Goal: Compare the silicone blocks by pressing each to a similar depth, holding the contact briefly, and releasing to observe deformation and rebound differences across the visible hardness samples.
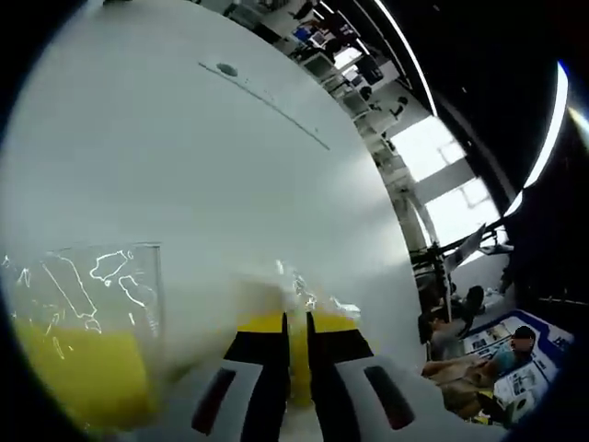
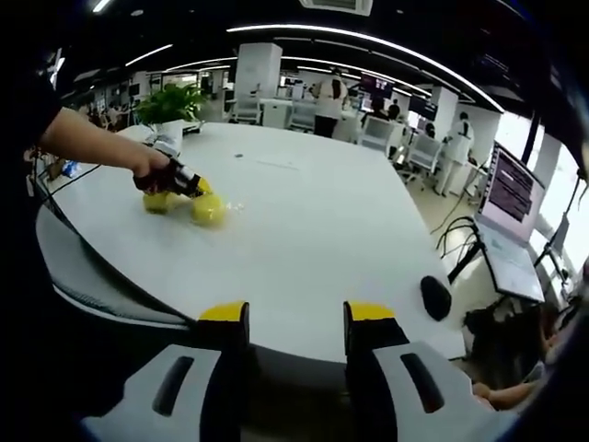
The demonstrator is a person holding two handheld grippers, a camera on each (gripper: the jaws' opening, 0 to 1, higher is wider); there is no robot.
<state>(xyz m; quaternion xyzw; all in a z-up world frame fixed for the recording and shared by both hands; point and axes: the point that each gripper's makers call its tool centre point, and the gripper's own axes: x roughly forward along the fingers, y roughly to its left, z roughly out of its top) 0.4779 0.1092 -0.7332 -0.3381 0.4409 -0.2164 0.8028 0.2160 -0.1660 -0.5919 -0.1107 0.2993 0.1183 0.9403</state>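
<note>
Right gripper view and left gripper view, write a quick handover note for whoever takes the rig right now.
Left tool: jaws nearly shut, tips down at a yellow silicone block in a clear case; whether it is actually pressing, I cannot tell.
Right tool: open, holding nothing, raised at the near edge of the white table.
A second yellow block sits right beside the first.
Done: cannot be judged from this.
Left: hold, release, watch rebound, then repeat on the other block.

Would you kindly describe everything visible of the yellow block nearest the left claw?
The yellow block sits in clear, glossy wrapping on the white table. The left claw has its jaws nearly together against it, hiding much of it. In the right gripper view it looks rounded, beside a second yellow block.
</note>
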